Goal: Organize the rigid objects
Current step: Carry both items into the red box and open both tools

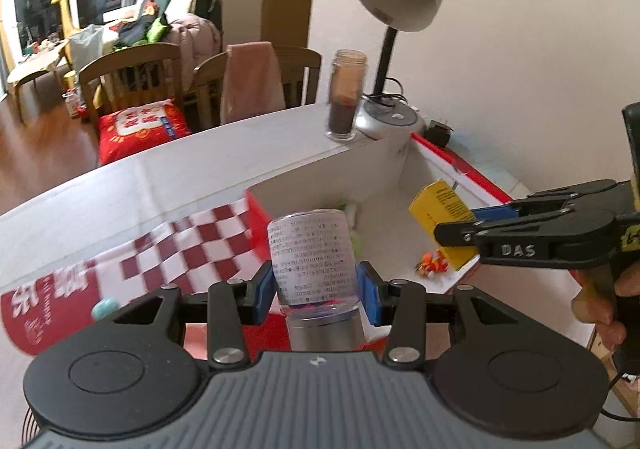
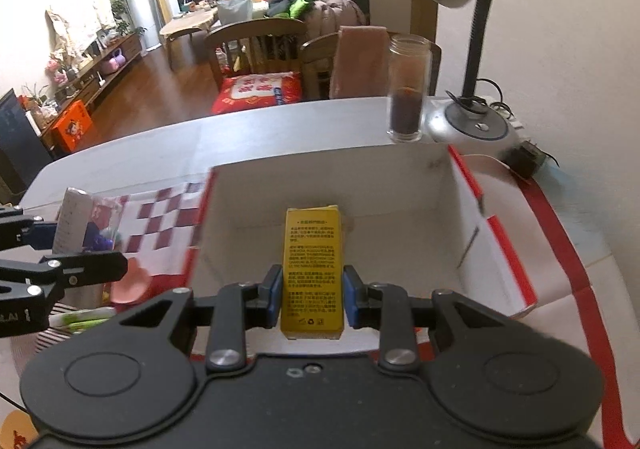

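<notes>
My left gripper (image 1: 316, 289) is shut on a clear jar with a white printed label (image 1: 312, 253) and a silver lid, held above the table beside the open red-and-white box (image 1: 384, 161). My right gripper (image 2: 312, 295) is shut on a yellow carton (image 2: 312, 269), held over the box's white inside (image 2: 400, 217). The right gripper (image 1: 456, 235) with the yellow carton (image 1: 444, 217) also shows in the left wrist view. The left gripper (image 2: 44, 245) with the jar (image 2: 76, 221) shows at the left of the right wrist view. A small orange item (image 1: 432, 263) lies in the box.
A tall glass jar of brown powder (image 1: 346, 97) stands behind the box, next to a desk lamp (image 1: 394, 105) with a round base. A plug adapter (image 2: 526, 157) lies at the right. A red-and-white checked flap (image 1: 188, 249) lies left of the box. Chairs stand beyond the table.
</notes>
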`<state>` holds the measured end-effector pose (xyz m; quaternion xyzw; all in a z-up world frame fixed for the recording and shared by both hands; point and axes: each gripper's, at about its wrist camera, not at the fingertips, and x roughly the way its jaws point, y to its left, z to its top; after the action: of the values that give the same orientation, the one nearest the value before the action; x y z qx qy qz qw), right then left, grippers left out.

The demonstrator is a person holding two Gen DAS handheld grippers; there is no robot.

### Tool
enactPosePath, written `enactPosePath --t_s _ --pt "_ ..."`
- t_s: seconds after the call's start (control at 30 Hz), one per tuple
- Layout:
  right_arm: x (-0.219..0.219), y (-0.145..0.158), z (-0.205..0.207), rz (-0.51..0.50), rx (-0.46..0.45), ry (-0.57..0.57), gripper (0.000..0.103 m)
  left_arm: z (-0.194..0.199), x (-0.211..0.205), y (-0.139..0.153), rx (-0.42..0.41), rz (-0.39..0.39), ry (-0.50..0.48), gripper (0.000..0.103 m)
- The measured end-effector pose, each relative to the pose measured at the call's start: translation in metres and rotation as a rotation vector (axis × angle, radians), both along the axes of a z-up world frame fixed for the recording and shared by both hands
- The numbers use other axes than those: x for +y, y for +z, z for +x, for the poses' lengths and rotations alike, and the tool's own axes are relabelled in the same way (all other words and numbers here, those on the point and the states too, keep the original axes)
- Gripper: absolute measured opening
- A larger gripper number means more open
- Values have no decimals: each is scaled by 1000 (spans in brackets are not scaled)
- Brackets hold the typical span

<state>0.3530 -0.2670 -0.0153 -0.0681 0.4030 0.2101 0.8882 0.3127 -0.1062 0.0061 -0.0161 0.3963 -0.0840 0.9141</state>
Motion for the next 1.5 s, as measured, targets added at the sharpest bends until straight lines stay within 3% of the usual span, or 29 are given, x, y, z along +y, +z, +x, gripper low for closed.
enactPosePath --t_s 0.17,0.43,0.83,1.13,1.5 --pt "-15 -10 25 -25 15 -3 29 31 -27 -12 42 -12 -18 43" --pt "-32 -34 67 -74 56 11 29 76 -63 -51 142 54 -33 43" --pt "-25 -79 100 -176 150 91 29 116 -82 -105 324 66 -33 40" --pt "-9 -85 106 -271 177 187 29 123 -86 -122 387 72 -45 40" --pt "-9 -85 111 -268 192 195 31 129 -86 -124 420 68 -39 41"
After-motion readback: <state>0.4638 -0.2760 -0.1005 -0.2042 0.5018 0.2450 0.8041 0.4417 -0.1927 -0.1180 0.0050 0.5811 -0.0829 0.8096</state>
